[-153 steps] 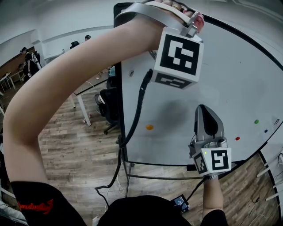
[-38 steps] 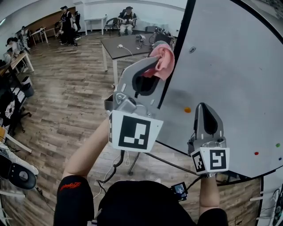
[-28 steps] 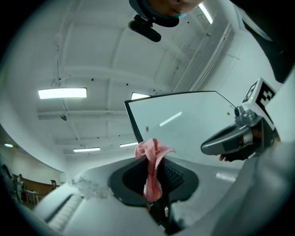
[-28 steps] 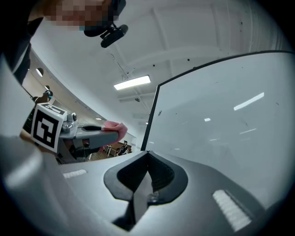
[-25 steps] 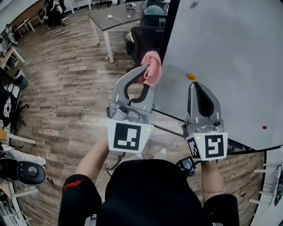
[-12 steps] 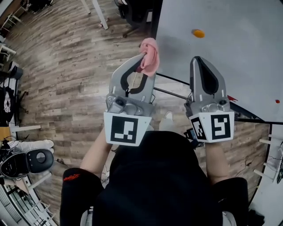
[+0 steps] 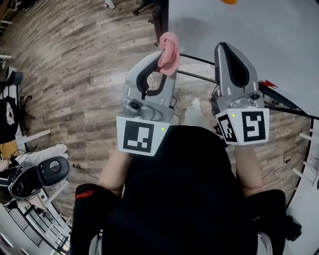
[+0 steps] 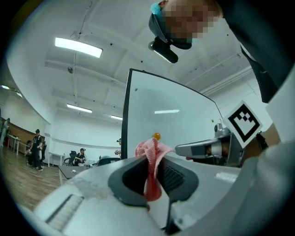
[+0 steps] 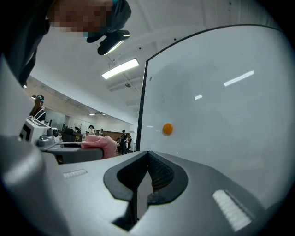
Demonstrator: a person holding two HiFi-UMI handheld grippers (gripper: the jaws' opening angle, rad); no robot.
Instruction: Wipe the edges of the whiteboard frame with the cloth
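Observation:
The pink cloth [image 7: 168, 46] is bunched between the tips of my left gripper [image 7: 165, 53], which is shut on it. It hangs just off the lower left corner of the whiteboard [image 7: 259, 35], apart from the black frame [image 7: 163, 15]. My right gripper [image 7: 226, 47] is shut on nothing, beside the left one and in front of the board's lower edge. In the left gripper view the cloth [image 8: 152, 159] sits in my left gripper [image 8: 154, 154], with the frame's left edge [image 8: 125, 115] behind. In the right gripper view my right gripper [image 9: 148, 153] faces the board [image 9: 221, 87].
An orange magnet [image 9: 168, 129] sticks to the board. The board's stand bar [image 7: 199, 74] runs under it over wooden floor [image 7: 75, 74]. A grey wheeled device [image 7: 40, 174] lies at the left. Tables and people [image 8: 36, 147] are far back in the room.
My left gripper carried the cloth down from the board's top left corner along its left edge. Both grippers now sit close to my body near the lower left corner.

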